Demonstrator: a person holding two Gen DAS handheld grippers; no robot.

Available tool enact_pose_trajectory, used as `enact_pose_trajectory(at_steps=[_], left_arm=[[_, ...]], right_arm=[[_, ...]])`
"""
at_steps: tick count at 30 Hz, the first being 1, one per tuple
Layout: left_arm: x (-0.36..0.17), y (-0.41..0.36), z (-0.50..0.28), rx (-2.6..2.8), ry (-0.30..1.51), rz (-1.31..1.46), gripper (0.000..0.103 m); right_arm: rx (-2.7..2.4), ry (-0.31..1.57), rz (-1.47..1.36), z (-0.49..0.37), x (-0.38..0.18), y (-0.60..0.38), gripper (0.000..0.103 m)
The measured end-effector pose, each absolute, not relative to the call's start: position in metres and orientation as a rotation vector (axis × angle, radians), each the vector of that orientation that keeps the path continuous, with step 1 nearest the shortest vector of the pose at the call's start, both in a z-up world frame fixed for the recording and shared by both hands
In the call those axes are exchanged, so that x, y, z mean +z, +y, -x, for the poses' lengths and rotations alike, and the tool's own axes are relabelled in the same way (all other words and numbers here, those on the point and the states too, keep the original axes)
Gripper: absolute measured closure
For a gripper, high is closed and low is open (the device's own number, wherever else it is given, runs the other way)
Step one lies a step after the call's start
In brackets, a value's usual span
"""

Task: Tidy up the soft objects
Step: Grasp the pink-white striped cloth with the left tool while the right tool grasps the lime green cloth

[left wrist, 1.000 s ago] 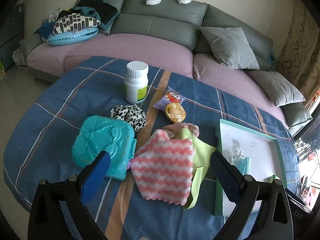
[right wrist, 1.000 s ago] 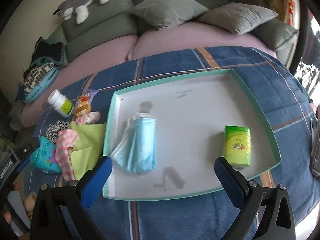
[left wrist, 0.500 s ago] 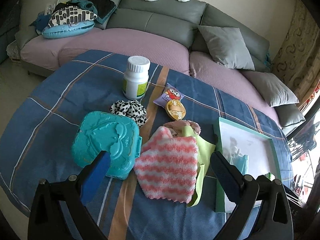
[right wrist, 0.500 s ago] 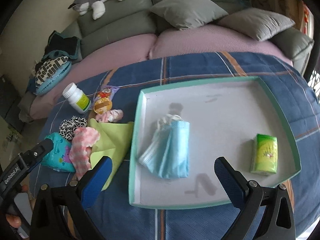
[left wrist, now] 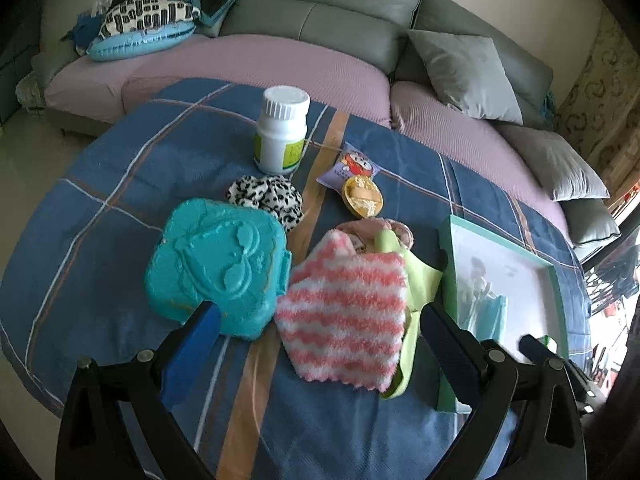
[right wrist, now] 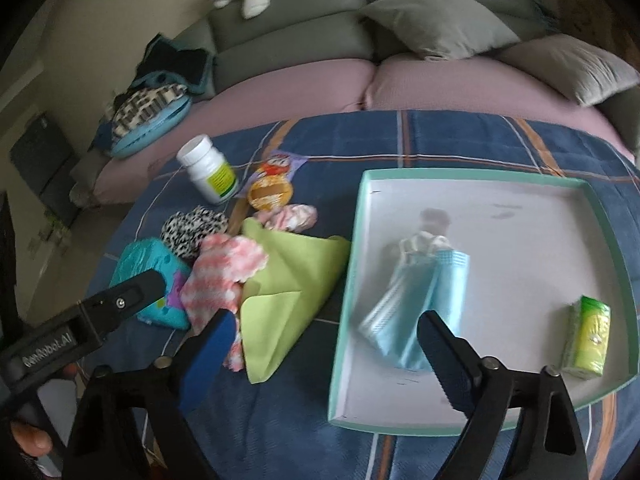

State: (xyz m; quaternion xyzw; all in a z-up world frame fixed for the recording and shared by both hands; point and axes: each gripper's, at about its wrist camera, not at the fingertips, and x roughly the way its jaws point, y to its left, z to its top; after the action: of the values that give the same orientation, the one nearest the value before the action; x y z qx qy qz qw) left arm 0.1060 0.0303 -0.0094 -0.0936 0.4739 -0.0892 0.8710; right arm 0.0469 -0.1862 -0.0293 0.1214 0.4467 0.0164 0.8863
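Note:
A pink-and-white striped fuzzy cloth (left wrist: 344,312) lies on a lime green cloth (left wrist: 420,280) on the blue plaid cover. My left gripper (left wrist: 318,320) hangs open just above and in front of the striped cloth, without touching it. In the right wrist view, my right gripper (right wrist: 326,320) is open with its jaws closing and nothing gripped. It is over the green cloth (right wrist: 292,276) and the left rim of the teal tray (right wrist: 348,280). A blue face mask (right wrist: 420,300) and a green tissue pack (right wrist: 588,336) lie in the tray. The left gripper (right wrist: 120,300) shows beside the striped cloth (right wrist: 216,276).
A teal plastic box (left wrist: 216,264), a leopard scrunchie (left wrist: 268,198), a white bottle (left wrist: 282,132), a snack packet (left wrist: 356,168) and a round gold pack (left wrist: 362,198) stand left of and behind the cloths. A small pink fabric piece (left wrist: 376,232) lies behind them. A sofa with cushions (left wrist: 464,68) runs along the far edge.
My right gripper has swung left, from over the tray to the tray's left rim and the green cloth, and its jaws have narrowed a little. The left gripper tipped slightly; it stays open.

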Motion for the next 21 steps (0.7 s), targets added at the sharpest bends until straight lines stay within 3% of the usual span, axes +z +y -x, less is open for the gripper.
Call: enact_pose_trajectory(at_steps=[11,13,18,20,21], left_arm=[[-0.022,0.009,-0.108,-0.197,1.072,0.185,0.005],[-0.025,0.009,-0.11,-0.198,1.09,0.204,0.011],[-0.034,0.009,-0.114,-0.199,1.123,0.232,0.012],[-0.04,0.01,-0.118,-0.202,1.142,0.264,0.02],[-0.042,0.009,-0.119,-0.199,1.149,0.266,0.028]], right_arm=[[0.137,0.958,-0.199,-0.052,-0.041,-0.159,0.038],[0.145,0.962,-0.192,-0.052,-0.042,-0.156,0.038],[0.175,0.976,-0.198,-0.057,-0.048,-0.151,0.047],[0.184,0.984,-0.197,-0.058,-0.051,-0.149,0.049],[0.188,0.989,-0.194,-0.06,-0.052,-0.147,0.052]])
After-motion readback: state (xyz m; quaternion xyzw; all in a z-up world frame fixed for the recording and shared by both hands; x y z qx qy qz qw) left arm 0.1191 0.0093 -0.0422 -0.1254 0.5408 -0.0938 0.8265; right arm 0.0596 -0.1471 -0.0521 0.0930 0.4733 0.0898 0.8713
